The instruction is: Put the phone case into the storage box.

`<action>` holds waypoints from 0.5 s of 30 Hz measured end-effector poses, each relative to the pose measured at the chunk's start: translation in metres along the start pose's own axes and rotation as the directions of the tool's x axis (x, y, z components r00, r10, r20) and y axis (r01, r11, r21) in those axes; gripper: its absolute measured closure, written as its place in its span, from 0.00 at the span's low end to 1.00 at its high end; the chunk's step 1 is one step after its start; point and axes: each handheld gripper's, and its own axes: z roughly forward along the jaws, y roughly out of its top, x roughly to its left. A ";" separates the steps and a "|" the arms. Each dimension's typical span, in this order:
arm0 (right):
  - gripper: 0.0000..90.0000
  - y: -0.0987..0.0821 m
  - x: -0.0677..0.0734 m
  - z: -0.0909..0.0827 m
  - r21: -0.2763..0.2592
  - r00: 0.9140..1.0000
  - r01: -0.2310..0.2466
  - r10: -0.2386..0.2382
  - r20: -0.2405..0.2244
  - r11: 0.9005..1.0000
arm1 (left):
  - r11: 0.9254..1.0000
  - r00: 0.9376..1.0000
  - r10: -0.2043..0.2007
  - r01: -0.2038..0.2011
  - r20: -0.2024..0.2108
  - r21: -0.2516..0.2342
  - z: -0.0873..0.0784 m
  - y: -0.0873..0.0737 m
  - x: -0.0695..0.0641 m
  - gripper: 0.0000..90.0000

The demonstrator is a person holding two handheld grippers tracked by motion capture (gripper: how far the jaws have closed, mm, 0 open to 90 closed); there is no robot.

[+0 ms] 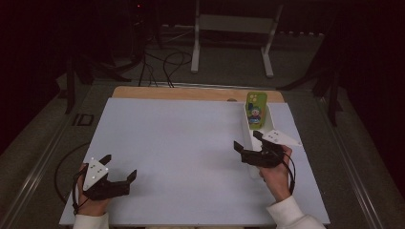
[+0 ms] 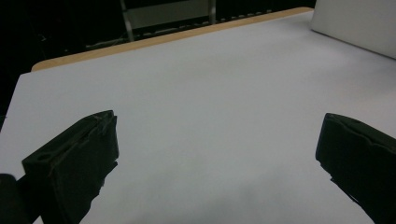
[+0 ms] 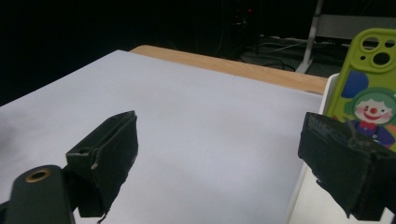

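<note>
At the near left corner of the bench [image 1: 191, 138], which is covered by a pale board with a wooden strip showing along its far edge, the left gripper [image 1: 120, 167] rests low over the surface, held by the person's left hand [image 1: 90, 202]. Its jaws are spread wide with nothing between them; in the left gripper view the left gripper [image 2: 217, 140] frames only bare board.

Well to the right, the right gripper [image 1: 248, 139] is held by the right hand [image 1: 277, 179] beside a narrow white tray [image 1: 252, 162] that runs along the right side of the board. Its jaws are likewise released and hold nothing; one seems to sit over the tray and the other over the board, though the dim high view makes that hard to confirm.

At the tray's far end a green phone case [image 1: 254, 110] printed with a clown stands upright, leaning against the tray wall. In the right gripper view the phone case [image 3: 369, 79] rises just behind the right-hand jaw of the right gripper [image 3: 219, 140], apart from it.
</note>
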 end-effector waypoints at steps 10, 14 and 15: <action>0.12 -0.023 0.008 -0.012 -0.035 1.000 -0.010 0.009 -0.015 0.999 | 1.000 1.000 -0.008 0.009 0.017 -0.026 -0.001 0.003 0.003 0.00; 0.11 -0.030 0.011 -0.016 -0.056 1.000 0.004 -0.005 -0.019 0.998 | 1.000 1.000 -0.009 0.009 0.022 -0.030 -0.001 0.003 0.002 0.00; 0.11 -0.035 0.012 -0.018 -0.067 0.999 0.006 -0.009 -0.036 0.998 | 0.999 1.000 -0.006 0.007 0.028 -0.035 -0.001 0.003 0.002 0.00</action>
